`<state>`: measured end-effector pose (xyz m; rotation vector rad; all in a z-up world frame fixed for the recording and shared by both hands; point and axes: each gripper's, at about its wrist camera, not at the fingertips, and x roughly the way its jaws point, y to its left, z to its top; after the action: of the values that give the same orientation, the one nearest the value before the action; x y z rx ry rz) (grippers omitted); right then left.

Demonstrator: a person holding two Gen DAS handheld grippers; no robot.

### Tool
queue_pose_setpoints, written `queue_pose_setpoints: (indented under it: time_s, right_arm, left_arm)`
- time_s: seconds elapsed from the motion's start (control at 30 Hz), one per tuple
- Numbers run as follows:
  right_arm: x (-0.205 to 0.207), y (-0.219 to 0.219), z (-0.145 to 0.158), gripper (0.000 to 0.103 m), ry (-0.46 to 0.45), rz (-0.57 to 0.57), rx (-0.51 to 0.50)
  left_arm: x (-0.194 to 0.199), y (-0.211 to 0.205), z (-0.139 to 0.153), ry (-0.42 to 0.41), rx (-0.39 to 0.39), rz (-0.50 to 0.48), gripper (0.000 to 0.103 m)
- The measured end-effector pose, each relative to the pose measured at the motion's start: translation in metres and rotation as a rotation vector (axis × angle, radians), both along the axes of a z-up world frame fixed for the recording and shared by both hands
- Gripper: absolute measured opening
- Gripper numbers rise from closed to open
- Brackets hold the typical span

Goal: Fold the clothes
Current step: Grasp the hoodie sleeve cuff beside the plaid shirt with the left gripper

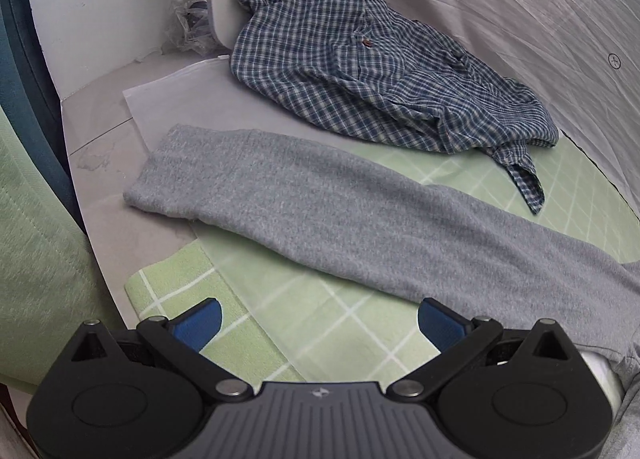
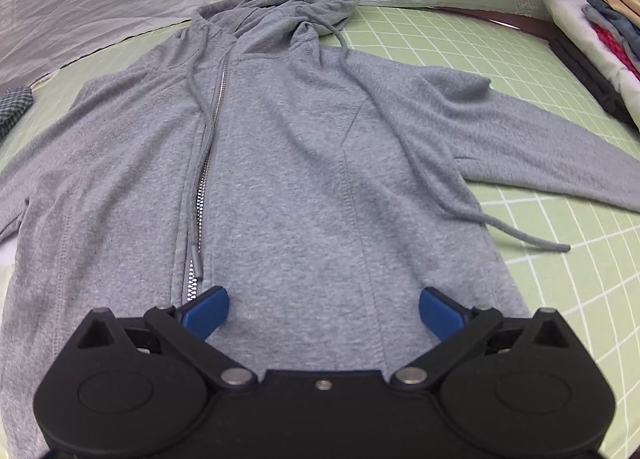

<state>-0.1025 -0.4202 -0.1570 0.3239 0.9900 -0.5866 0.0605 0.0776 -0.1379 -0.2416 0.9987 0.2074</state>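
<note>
Hoodie (image 2: 288, 163) lay face up and spread flat on the green checked mat (image 2: 552, 291), filling the middle of the right wrist view, hood at the top centre, zipper (image 2: 208, 163) running down left of centre. No fold showed in it, so the task looked barely begun: both sleeves, the body and the hood were all left to do. One sleeve (image 1: 340, 215) stretched out straight across the middle of the left wrist view, reaching past the mat's edge at the left. A plaid shirt (image 1: 380, 71) sat crumpled in the upper centre of that view, also unfolded. A stack of other fabrics (image 2: 600, 39) stood at the upper right of the right wrist view. A drawstring (image 2: 500, 223) trailed onto the mat at right. The left gripper (image 1: 320, 325) was wide open, empty, over the mat just below the sleeve. The right gripper (image 2: 324, 315) was wide open too, empty, above the hoodie's lower front.
</note>
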Motion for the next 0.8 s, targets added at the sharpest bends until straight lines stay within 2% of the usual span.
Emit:
queue_pose_setpoints:
  time_s: [0.23, 0.4, 0.5, 0.53, 0.6, 0.67, 0.7, 0.77, 0.8]
  right_arm:
    - [-0.006, 0.008, -0.001, 0.103, -0.018, -0.113, -0.004]
    - [-0.009, 0.016, -0.001, 0.103, -0.011, -0.143, -0.027]
    - [-0.011, 0.024, 0.000, 0.103, 0.000, -0.171, -0.049]
    - [-0.012, 0.026, 0.001, 0.103, 0.001, -0.183, -0.052]
    - [-0.015, 0.029, 0.001, 0.103, 0.003, -0.204, -0.053]
    - [-0.018, 0.031, 0.001, 0.103, 0.003, -0.211, -0.048]
    - [-0.019, 0.031, 0.002, 0.103, 0.001, -0.211, -0.044]
    - [-0.021, 0.030, 0.001, 0.103, -0.001, -0.211, -0.037]
    - [-0.020, 0.030, 0.002, 0.103, 0.002, -0.211, -0.036]
  left_arm:
    - [0.018, 0.018, -0.006, -0.029, 0.034, -0.047, 0.103]
    - [0.029, 0.023, -0.013, -0.042, 0.111, -0.094, 0.101]
    - [0.031, 0.025, -0.018, -0.039, 0.142, -0.108, 0.091]
    - [0.031, 0.027, -0.019, -0.041, 0.142, -0.102, 0.086]
    - [0.030, 0.031, -0.020, -0.053, 0.136, -0.088, 0.081]
    - [0.028, 0.033, -0.018, -0.074, 0.128, -0.086, 0.059]
    - [0.027, 0.034, -0.016, -0.082, 0.125, -0.091, 0.052]
    - [0.027, 0.035, -0.013, -0.094, 0.104, -0.105, 0.029]
    - [0.027, 0.036, -0.011, -0.105, 0.092, -0.109, 0.025]
